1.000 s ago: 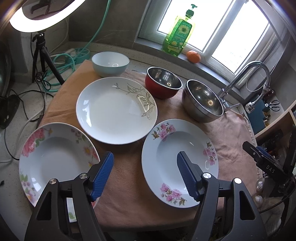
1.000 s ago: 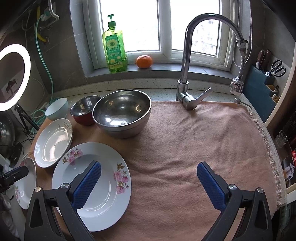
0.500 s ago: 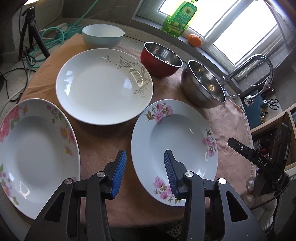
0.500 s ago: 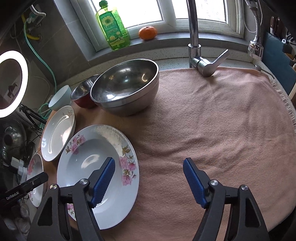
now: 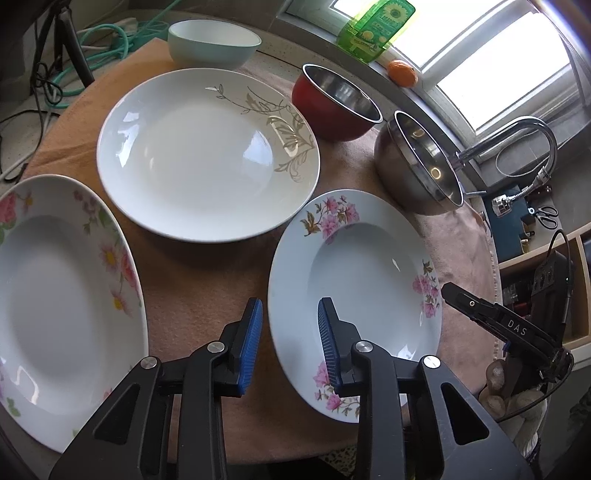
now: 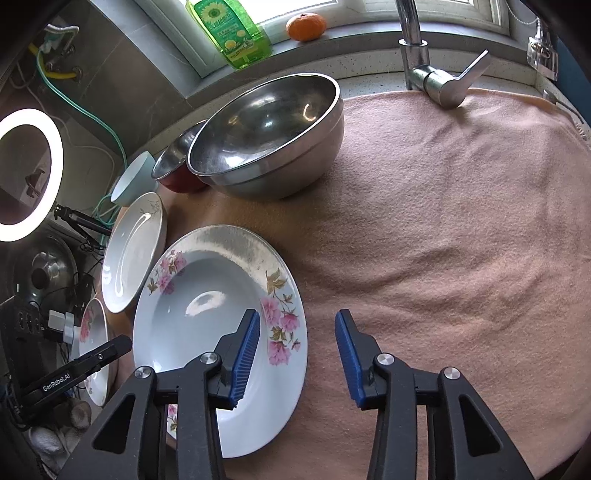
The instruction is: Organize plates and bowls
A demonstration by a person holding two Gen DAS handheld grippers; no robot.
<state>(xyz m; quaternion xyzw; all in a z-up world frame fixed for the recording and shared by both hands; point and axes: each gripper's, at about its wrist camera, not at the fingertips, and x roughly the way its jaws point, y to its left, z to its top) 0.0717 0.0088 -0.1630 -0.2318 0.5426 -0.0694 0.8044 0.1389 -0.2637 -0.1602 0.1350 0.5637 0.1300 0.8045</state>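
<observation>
- Both grippers have been brought down and tipped forward over the pink-flowered plate (image 5: 354,291) since the earlier frames, so the plates now loom far larger in each wrist view.
- Jaws on the left gripper (image 5: 290,347) have just been closing from wide to a narrow gap; the plate's near-left rim is framed between the blue pads (image 5: 251,343), but no contact is seen.
- Jaws on the right gripper (image 6: 295,354) have likewise just been closing; the plate's right rim sits between them, with one pad over the plate and the other over the cloth (image 6: 443,229). Nothing is gripped yet.
- A two-sided pickup of this plate is judged to be under way, probably for stacking on another plate.
- Untouched on the cloth are the gold-leaf plate (image 5: 207,155), the second floral plate (image 5: 62,295), the pale bowl (image 5: 212,44), the red bowl (image 5: 334,103) and the steel bowl (image 5: 417,166).
- Hidden or unclear: the plate's near edge is covered by gripper bodies in both views, so whether any pad rests on porcelain cannot be told.
- The second floral plate is cut off at the left edge, and the dish soap bottle (image 6: 229,33) at the top.
</observation>
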